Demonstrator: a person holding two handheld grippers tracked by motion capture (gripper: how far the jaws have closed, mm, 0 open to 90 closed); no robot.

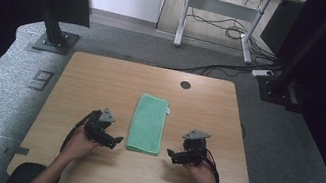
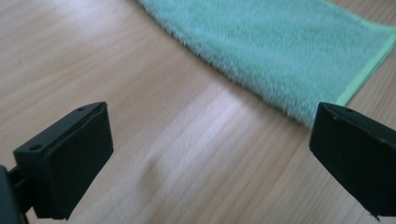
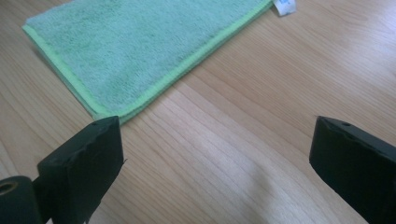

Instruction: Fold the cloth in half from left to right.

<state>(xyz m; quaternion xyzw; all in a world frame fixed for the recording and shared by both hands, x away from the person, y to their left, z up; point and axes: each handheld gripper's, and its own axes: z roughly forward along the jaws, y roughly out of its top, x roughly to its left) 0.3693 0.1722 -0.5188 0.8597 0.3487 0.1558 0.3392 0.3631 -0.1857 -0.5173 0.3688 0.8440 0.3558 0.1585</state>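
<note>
While both hands rest near the front edge of the table (image 1: 102, 81), a folded green towel (image 1: 148, 123) lies flat between them, its long side running away from the person. Its near short edge sits roughly level with the two claws.

Left claw (image 1: 118, 140): held low over the wood, just left of the towel's near left corner, pointing toward it. Jaws stand wide apart with nothing between them. From the left gripper view, the left claw (image 2: 210, 154) frames bare table, and the towel (image 2: 280, 51) lies beyond the jaws; its pale green hem ends just beside the right-hand jaw tip. Contact between jaw and cloth: cannot tell.

Right claw (image 1: 169, 152): held low just right of the towel's near right corner, pointing toward it. Jaws likewise spread wide, empty. From the right gripper view, the right claw (image 3: 215, 158) frames bare table, and the towel's (image 3: 135, 46) stitched corner lies just above the left-hand jaw tip, near but apparently apart. Two layers show at that edge, so the cloth is doubled over. A small white label (image 3: 285, 6) sticks out at the towel's far corner.

Table surface: light wood grain, with a dark round grommet (image 1: 185, 84) near the far edge. Behind it, grey carpet (image 1: 275, 136) and the legs of a second desk (image 1: 221, 10) with cables beneath.
</note>
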